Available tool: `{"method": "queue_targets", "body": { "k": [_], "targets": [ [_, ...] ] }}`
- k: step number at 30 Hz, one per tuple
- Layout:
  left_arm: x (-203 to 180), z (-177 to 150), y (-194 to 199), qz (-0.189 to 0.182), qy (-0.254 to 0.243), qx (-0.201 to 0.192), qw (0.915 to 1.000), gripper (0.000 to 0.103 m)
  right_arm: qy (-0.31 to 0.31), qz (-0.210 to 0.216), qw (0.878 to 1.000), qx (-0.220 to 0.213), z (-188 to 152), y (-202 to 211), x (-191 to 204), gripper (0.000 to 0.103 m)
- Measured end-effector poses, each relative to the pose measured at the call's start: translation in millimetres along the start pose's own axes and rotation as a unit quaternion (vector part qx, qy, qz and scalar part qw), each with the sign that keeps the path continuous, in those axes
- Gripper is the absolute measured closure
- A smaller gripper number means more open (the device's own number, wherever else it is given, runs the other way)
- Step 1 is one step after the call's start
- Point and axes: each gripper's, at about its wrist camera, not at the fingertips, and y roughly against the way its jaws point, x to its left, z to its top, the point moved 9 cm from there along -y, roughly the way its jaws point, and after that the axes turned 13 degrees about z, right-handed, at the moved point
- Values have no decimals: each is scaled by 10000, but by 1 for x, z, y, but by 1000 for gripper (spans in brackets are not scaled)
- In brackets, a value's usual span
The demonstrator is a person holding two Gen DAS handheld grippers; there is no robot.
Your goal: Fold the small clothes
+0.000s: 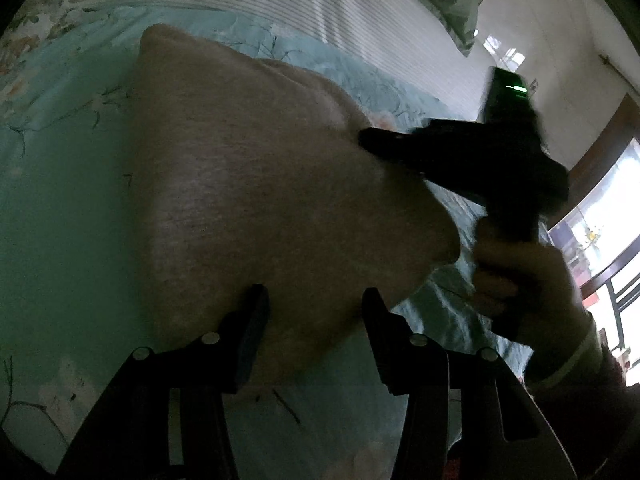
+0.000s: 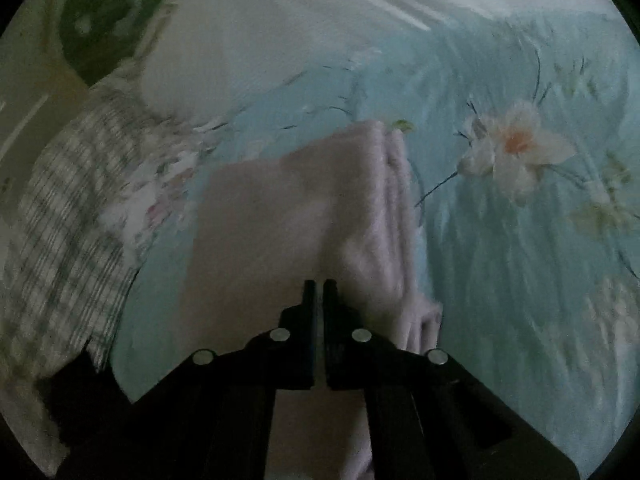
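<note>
**A:** Starting on the left wrist view: the left gripper (image 1: 312,316) has its fingers spread apart, nothing between them, and the pink garment (image 1: 256,200) lies just ahead at twelve o'clock on the bed (image 1: 60,200) with its teal floral cover. Its near edge reaches right up to the fingertips.

**B:** And at three o'clock?

**A:** That's the right gripper (image 1: 372,136), held in the person's hand (image 1: 532,288), nosing onto the cloth's far right edge. Blurred, so I cannot tell its fingers from here.

**B:** Right wrist view, then.

**A:** Clearer. The right gripper (image 2: 319,284) has its fingers together, only a slit between them, and they seem pinched on the pink garment (image 2: 304,216); the cloth runs under and past them. It's already folded, layered edges stacked along its right side, long axis from six to twelve o'clock. A checked cloth (image 2: 72,216) sits at nine o'clock, a big printed flower (image 2: 516,148) at two.

**B:** Who's nearer?

**A:** The right already has cloth, I'd judge; the left only needs to close on the near edge straight ahead.
</note>
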Motion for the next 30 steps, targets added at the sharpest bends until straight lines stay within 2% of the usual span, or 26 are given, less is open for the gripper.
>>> {"method": "queue_targets", "body": {
  "k": [2,4,5,6,8,13,21,30],
  "targets": [
    [1,-4,4,-27,31,1,10000,54,237,75,9996,117,-21,13,14,99],
    [-2,-3,1,-20,25,3,10000,54,392,-464,9973,418,-45,13,3,99],
    [-2,-4,2,-3,14,0,10000,54,387,-874,9936,597,-56,15,-15,99],
    [-2,-5,2,9,6,-4,10000,54,274,-976,9923,706,-65,14,-30,103],
    [-3,-5,2,25,0,-5,10000,54,-61,-680,9959,586,-68,13,-42,103],
    [-3,-11,6,149,-14,-41,9999,54,23,-808,9947,637,-62,2,-42,103],
    [0,-19,10,283,7,-57,9996,54,-85,-751,9959,507,-70,16,-40,103],
    [16,-31,26,108,489,90,9987,54,-138,-984,9940,466,-83,31,-26,99]
  ]
}}
